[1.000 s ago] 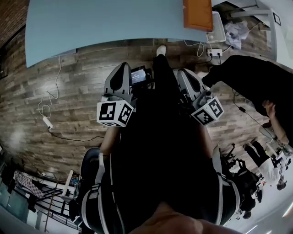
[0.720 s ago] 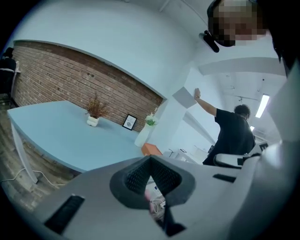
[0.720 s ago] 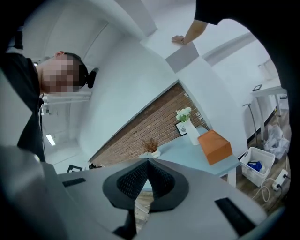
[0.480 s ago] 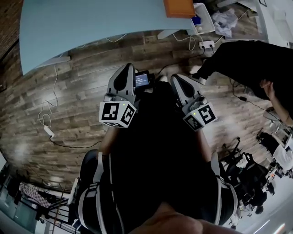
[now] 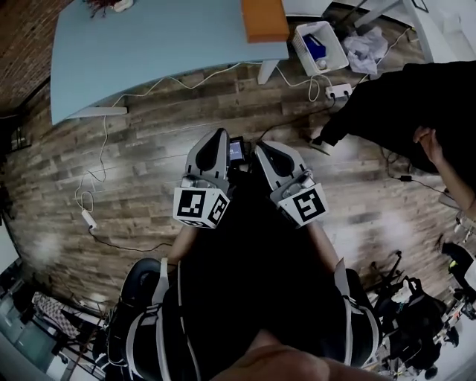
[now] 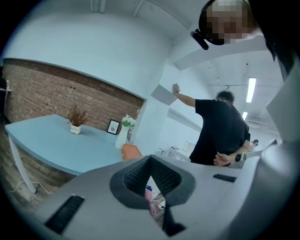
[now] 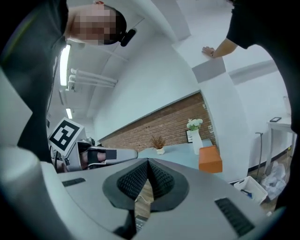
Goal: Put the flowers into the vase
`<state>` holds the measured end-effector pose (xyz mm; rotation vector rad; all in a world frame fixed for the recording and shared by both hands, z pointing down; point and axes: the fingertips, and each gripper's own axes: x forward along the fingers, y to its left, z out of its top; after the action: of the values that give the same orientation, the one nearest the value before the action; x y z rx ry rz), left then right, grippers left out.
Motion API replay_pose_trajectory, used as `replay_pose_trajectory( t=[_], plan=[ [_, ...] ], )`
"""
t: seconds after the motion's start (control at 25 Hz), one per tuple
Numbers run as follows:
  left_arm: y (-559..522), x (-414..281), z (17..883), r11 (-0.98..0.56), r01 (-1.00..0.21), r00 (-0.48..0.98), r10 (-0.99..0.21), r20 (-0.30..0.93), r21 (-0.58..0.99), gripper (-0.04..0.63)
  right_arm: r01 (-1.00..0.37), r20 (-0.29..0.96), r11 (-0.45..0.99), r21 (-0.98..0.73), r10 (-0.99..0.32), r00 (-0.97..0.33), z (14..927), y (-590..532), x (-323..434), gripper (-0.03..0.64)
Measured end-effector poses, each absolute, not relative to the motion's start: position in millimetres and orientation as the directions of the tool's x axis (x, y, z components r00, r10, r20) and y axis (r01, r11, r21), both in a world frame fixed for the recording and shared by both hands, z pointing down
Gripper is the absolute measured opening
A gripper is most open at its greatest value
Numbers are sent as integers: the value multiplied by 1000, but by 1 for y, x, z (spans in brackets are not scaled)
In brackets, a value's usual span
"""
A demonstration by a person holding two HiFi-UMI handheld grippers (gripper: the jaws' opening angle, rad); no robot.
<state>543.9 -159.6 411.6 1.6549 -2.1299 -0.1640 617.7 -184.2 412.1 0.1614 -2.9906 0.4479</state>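
Left gripper [image 5: 220, 135] and right gripper [image 5: 262, 146] are pressed shut, empty, above a wood floor [image 5: 149, 156]. A blue table [image 5: 163, 45] lies ahead. Only gripper views show flowers [image 7: 194, 124] in a vase [image 7: 197, 142] on it, by a brick wall [image 6: 56, 93].

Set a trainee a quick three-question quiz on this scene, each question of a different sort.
1. True or false: the left tool is holding a flower.
2. Which thing lies on the end of the table nearest the white bin on the floor? A) an orange box B) a laptop C) a cup
3. Fill in: in the right gripper view, the white vase stands on the table in front of a ___ wall.

Key: 1 false, its jaws are together with nothing between them. 2 A. 3 brick.
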Motion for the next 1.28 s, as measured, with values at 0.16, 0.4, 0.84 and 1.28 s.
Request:
replay_pose_trajectory(
  t=[0.16,0.4,0.84,1.28],
  plan=[
    [-152,566,409,316,-902,-231,-928,292,293,37,-20,147,961,-275,21,-989,414,-173,630,17],
    [-144,576,412,366,-872,-283,-919,275,326,37,-42,147,966,-254,-5,-989,411,-169,655,17],
    [-110,559,404,379,-862,-311,-920,238,337,37,-61,153,971,-231,-25,-988,407,-149,641,17],
    [-89,536,406,381,-848,-315,-922,227,368,37,-56,163,974,-219,-20,-986,407,-132,618,16]
  ],
)
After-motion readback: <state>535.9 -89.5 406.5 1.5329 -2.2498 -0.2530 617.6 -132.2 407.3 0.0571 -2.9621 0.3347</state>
